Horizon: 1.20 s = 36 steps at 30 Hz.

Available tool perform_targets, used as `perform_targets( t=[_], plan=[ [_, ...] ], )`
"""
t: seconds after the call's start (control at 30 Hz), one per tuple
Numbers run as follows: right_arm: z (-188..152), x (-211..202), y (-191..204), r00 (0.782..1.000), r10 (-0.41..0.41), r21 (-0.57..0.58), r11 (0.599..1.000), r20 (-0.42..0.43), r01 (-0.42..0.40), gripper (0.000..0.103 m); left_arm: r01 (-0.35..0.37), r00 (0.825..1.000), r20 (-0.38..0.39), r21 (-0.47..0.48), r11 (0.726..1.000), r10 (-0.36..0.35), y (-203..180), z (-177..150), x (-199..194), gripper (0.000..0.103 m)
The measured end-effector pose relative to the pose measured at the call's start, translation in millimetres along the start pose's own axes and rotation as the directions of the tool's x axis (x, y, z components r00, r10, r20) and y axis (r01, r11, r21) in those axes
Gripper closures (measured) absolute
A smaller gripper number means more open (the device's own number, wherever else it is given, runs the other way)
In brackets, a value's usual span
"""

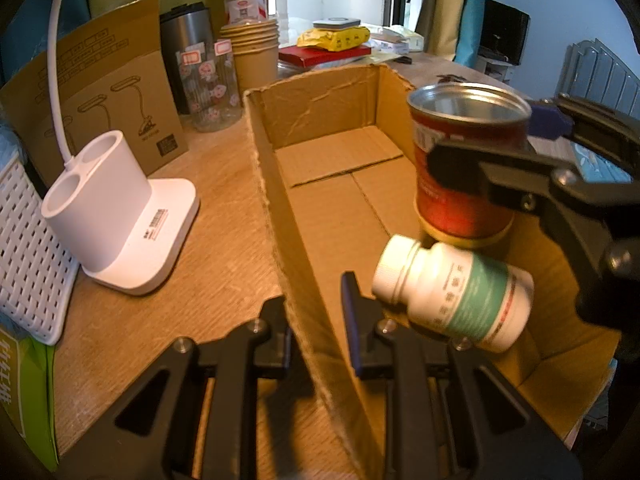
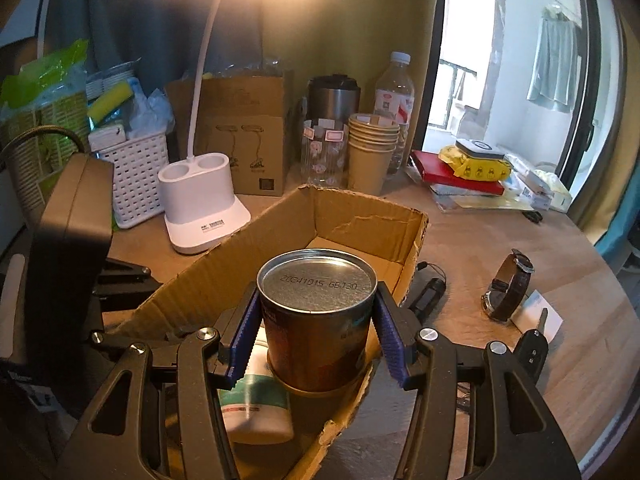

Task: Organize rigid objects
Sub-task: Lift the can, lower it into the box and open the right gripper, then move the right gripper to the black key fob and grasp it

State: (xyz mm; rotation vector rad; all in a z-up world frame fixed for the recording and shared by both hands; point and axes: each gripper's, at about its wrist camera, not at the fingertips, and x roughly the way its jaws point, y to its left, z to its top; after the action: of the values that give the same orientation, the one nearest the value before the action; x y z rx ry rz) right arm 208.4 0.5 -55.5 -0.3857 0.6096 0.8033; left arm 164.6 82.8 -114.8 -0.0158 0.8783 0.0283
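Between the right gripper's (image 2: 316,340) blue pads, a red metal can (image 2: 316,320) is being clamped above a white pill bottle (image 2: 256,408) lying in the brown cardboard box (image 2: 360,216), while the left gripper (image 1: 316,320) is straddling the box wall, clamping it.

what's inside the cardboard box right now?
In the cardboard box: a white pill bottle lying on its side at the near end, mostly bare floor beyond. The red can is held over it by the right gripper. The floor under the can and bottle is hidden.
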Motion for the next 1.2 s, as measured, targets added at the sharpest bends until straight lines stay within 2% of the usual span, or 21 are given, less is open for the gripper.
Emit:
perform_targets(
  t=[0.23, 0.5, 0.9, 1.2],
  plan=[
    [-8, 1, 1, 0.999, -0.009, -0.015, 1.000, -0.034, 0.008, 0.045, -0.001, 1.000, 0.001, 0.001, 1.000, 0.001, -2, -1, -1, 0.082],
    [-13, -9, 7, 1.000, 0.003, -0.044, 0.999, -0.009, -0.004, 0.032, 0.000, 1.000, -0.001, -0.002, 1.000, 0.000, 2, 0, -1, 0.082],
    [-11, -24, -5, 0.999, -0.004, 0.008, 1.000, 0.045, 0.004, 0.032, 0.000, 1.000, -0.001, -0.003, 1.000, 0.000, 2, 0, 0, 0.081],
    [-12, -37, -37, 0.994, -0.081, 0.089, 0.993, 0.076, 0.075, 0.032, 0.000, 1.000, -0.001, -0.003, 1.000, 0.000, 2, 0, 0, 0.081]
  ],
)
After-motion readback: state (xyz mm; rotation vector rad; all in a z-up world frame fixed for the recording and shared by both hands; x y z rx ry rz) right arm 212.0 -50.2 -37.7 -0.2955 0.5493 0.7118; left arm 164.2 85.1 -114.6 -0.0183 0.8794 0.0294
